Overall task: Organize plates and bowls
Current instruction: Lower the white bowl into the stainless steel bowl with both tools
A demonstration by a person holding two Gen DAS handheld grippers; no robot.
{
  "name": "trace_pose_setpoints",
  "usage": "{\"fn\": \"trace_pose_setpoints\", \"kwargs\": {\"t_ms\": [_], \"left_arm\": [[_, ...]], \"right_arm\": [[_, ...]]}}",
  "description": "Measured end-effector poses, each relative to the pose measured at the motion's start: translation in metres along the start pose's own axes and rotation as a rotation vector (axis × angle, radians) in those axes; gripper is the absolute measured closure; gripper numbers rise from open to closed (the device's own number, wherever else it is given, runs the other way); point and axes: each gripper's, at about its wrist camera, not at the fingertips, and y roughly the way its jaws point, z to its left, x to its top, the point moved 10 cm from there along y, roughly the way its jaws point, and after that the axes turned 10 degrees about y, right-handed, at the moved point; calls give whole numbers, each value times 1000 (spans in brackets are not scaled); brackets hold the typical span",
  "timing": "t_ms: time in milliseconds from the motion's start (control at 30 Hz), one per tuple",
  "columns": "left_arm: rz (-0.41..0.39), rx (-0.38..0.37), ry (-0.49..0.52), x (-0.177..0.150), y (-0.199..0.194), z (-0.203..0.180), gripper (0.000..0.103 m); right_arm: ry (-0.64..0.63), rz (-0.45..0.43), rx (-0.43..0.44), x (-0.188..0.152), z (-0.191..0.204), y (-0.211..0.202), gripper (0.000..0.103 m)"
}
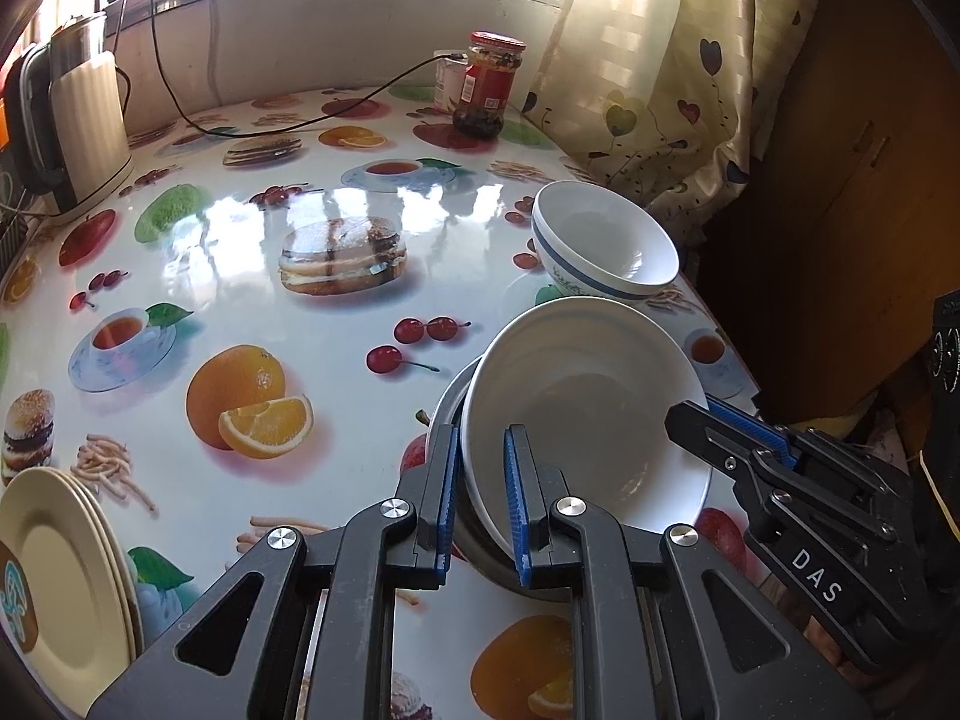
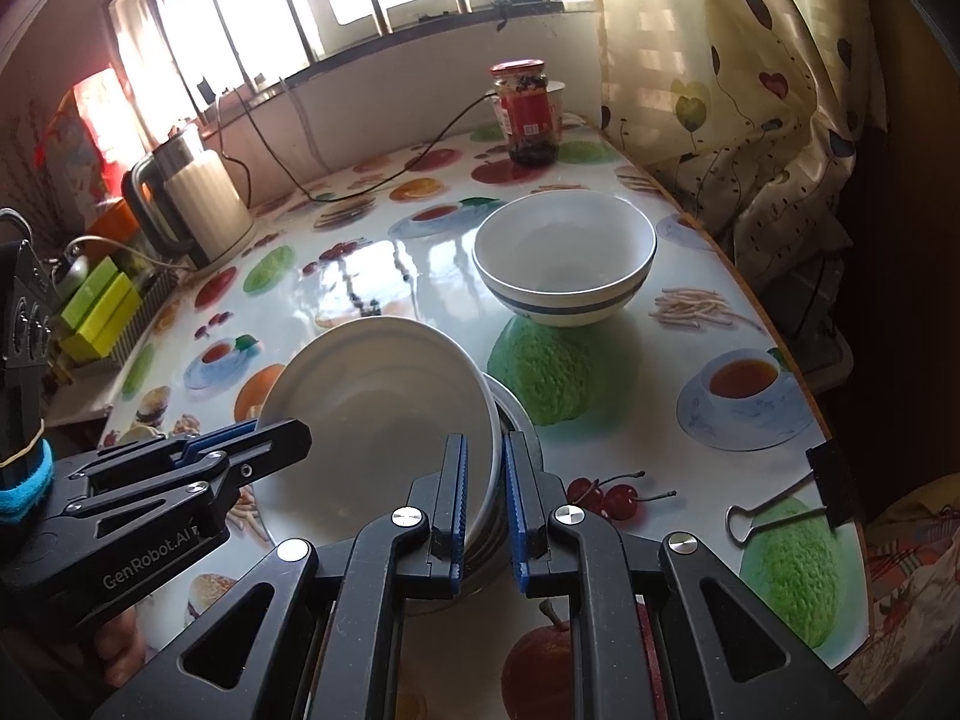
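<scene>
Tools both clenched on opposite rims of white plate (image 1: 576,408), left tool (image 1: 483,498) and right tool (image 2: 483,498) holding it tilted over grey dish (image 2: 516,420) on worktop (image 1: 336,360): level it, lower evenly, then release together so it nests.

You can read "DAS" in white capitals on the black body of the right gripper (image 1: 696,414), seen from the left wrist. From the right wrist, "GenRobot.AI" runs in pale letters along the black body of the left gripper (image 2: 282,429). The red label on the jar (image 2: 528,114) carries print too small for you to read.
</scene>
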Motion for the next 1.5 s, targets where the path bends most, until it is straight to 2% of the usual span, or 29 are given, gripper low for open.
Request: {"fn": "trace_pose_setpoints", "kwargs": {"t_ms": [1067,1500], "left_arm": [[-11,-40,-33,3,0,3,87],[-8,-48,-18,0,-1,-5,87]], "right_arm": [[63,3,24,2,-3,-3,87],[89,0,33,-2,-4,-8,84]]}}
